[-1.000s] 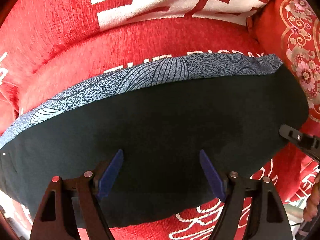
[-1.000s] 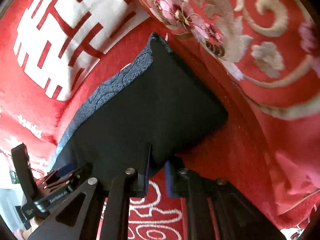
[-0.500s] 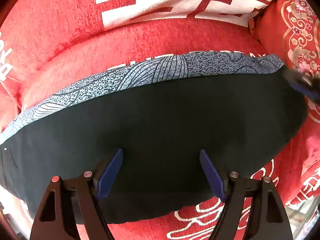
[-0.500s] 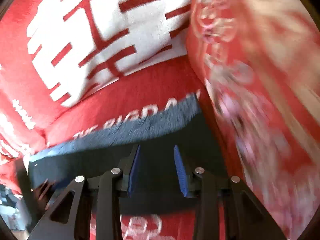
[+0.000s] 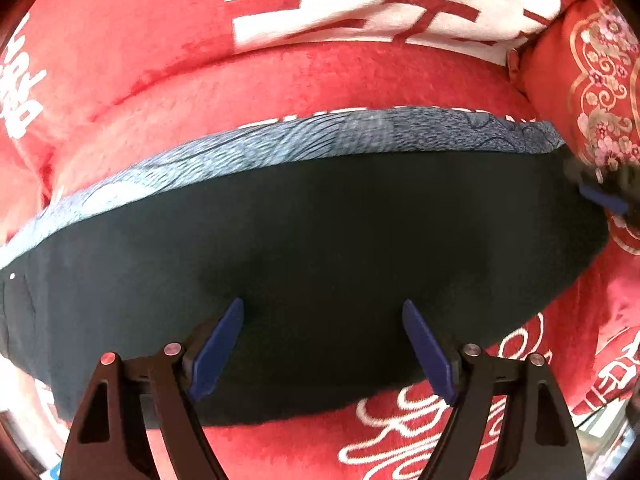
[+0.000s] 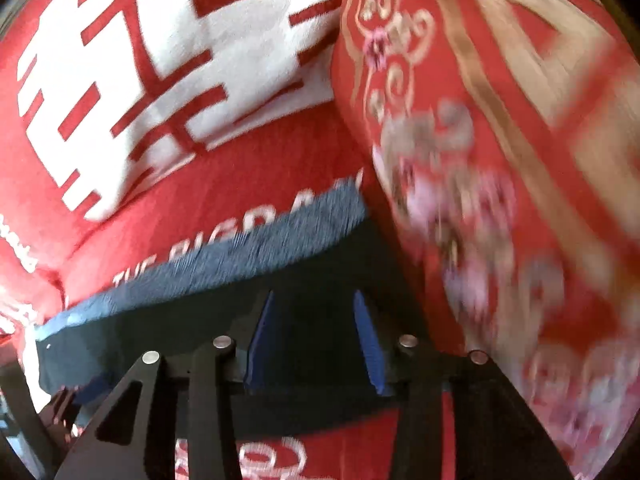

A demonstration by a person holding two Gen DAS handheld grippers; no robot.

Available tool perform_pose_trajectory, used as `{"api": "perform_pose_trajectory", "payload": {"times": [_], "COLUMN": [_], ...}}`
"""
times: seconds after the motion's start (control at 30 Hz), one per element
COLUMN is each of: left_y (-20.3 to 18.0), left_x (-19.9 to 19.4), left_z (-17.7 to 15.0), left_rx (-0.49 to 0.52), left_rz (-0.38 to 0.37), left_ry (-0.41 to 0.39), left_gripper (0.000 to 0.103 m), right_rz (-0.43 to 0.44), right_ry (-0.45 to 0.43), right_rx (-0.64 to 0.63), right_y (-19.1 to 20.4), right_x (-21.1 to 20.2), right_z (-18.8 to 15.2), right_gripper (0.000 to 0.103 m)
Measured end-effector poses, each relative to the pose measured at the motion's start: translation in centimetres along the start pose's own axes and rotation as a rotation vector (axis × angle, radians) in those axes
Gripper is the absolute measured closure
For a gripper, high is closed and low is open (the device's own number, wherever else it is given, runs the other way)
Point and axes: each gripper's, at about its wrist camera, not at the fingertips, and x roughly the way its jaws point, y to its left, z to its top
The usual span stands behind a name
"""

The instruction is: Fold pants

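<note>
- Since a second ago, my right gripper [image 6: 314, 340] has left the near right corner of the pants [image 5: 320, 264], where its jaws stood almost shut at the hem. It now sits over the pants' right end with the jaws parted, and its view is smeared with motion blur.
- My left gripper [image 5: 322, 350] has barely shifted: it hangs low over the near middle of the pants, jaws wide open, blue fingers [image 5: 218, 352] splayed with nothing between them.
- In the left wrist view, a blue finger of my right gripper shows at the far right edge, just beside the pants' right end. Whether it touches the cloth I cannot tell.
- The pants lie flat as a dark folded band on the red blanket [image 5: 280, 92], long axis running left to right across both views.
- A blue-grey patterned strip [image 5: 280, 148] shows along the pants' far edge, and the dark near edge faces me.
- The right end of the pants lies up against the red floral cushion [image 6: 500, 160]. The left end runs out towards the left edge of the view.
- White lettering on the blanket peeks out just beyond the far edge of the pants.
</note>
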Motion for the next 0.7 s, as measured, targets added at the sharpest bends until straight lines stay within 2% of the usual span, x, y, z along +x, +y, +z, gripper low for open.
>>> {"api": "perform_pose_trajectory", "payload": {"times": [0.23, 0.5, 0.6, 0.7], "left_y": [4.5, 11.1, 14.4, 18.4], "left_x": [-1.8, -3.8, -4.4, -5.1], "left_z": [-2.4, -5.0, -5.3, -5.5], "left_rx": [-0.085, -0.161, -0.189, -0.222], "left_rz": [0.031, 0.056, 0.067, 0.082], "left_ry": [0.003, -0.034, -0.056, -0.073], "left_gripper": [0.020, 0.020, 0.020, 0.020], "right_rz": [0.040, 0.058, 0.111, 0.215], "right_ry": [0.090, 0.105, 0.122, 0.145], "right_rx": [0.010, -0.024, -0.038, -0.049], "right_y": [1.0, 5.6, 8.9, 12.8], "right_x": [-0.5, -0.3, 0.5, 0.8], "right_z": [-5.2, -7.8, -8.6, -10.7], "right_gripper": [0.058, 0.058, 0.058, 0.058]}}
